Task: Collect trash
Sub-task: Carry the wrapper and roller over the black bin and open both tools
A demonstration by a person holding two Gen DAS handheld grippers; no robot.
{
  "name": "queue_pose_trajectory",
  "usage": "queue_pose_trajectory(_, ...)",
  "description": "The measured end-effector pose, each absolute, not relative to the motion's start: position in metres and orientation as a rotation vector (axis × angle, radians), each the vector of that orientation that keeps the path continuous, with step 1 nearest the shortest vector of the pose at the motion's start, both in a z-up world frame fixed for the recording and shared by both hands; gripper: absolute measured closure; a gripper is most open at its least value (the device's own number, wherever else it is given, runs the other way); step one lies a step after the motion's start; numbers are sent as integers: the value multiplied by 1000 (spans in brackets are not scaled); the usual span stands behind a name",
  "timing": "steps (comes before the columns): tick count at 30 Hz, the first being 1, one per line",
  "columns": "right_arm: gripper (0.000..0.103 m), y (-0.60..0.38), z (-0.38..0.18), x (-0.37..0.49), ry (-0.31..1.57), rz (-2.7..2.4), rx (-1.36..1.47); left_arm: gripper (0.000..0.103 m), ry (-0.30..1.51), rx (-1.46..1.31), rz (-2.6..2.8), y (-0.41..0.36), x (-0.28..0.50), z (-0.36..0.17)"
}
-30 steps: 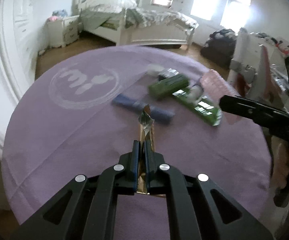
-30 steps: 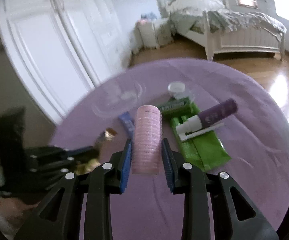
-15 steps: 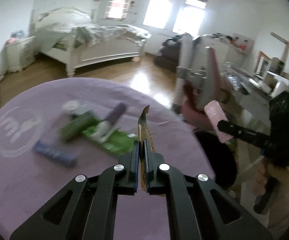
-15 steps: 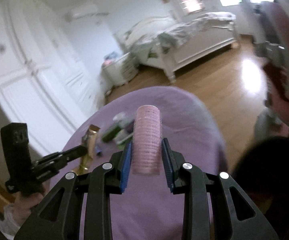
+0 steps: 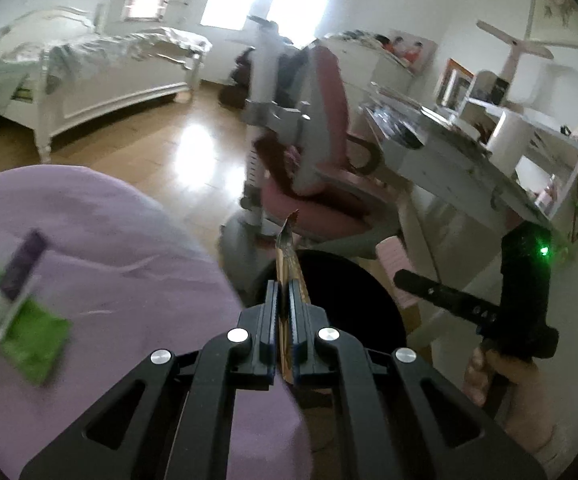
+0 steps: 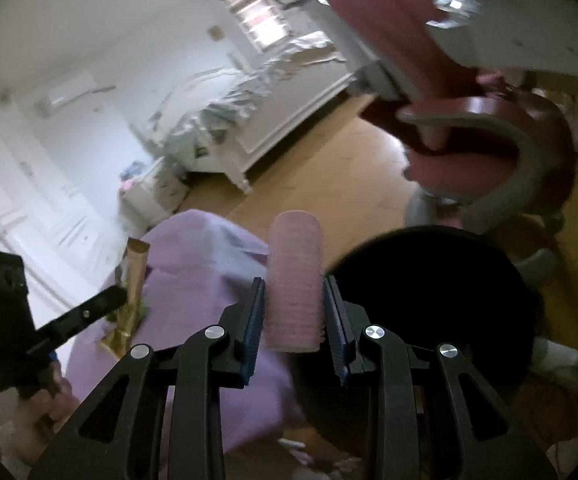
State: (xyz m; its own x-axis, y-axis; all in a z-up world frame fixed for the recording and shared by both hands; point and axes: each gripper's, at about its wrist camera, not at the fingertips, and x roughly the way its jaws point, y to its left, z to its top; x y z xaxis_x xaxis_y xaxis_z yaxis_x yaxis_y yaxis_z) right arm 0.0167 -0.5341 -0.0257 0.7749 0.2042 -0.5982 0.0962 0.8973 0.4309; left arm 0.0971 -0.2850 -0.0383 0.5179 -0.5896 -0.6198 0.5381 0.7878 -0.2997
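Upright, pink hair roller (image 6: 295,284), long axis along right gripper (image 6: 293,312) fingers

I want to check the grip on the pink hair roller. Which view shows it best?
The right wrist view: the pink hair roller stands upright and fills the middle, with the right gripper shut on its sides. The left wrist view shows only a pale pink end beside the black bin.

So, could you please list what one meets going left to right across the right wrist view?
Left gripper with gold wrapper → purple table → pink hair roller → black bin.
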Motion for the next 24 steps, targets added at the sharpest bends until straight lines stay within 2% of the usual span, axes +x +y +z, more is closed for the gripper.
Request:
queue_pose_trajectory(16, 73, -580, -79, 19, 763, -63, 528, 97, 869, 13, -778, -369, 115, -74)
queue_pose_trajectory(20, 72, -585, -81, 18, 778, -93, 530, 90, 879, 38, -786, -380, 116, -77)
queue_pose_trajectory(21, 70, -587, -82, 18, 781, -103, 530, 85, 884, 45, -781, -380, 116, -77)
queue_pose_trajectory(22, 61, -589, -81, 17, 782, -109, 530, 64, 885, 52, -768, -381, 116, -77)
queue_pose_trajectory(23, 54, -589, -80, 15, 776, -122, 531, 37, 877, 52, -755, -380, 116, -76)
queue_pose_trajectory(24, 40, -590, -78, 14, 766, -133, 533, 26, 850, 45, -735, -376, 114, -73)
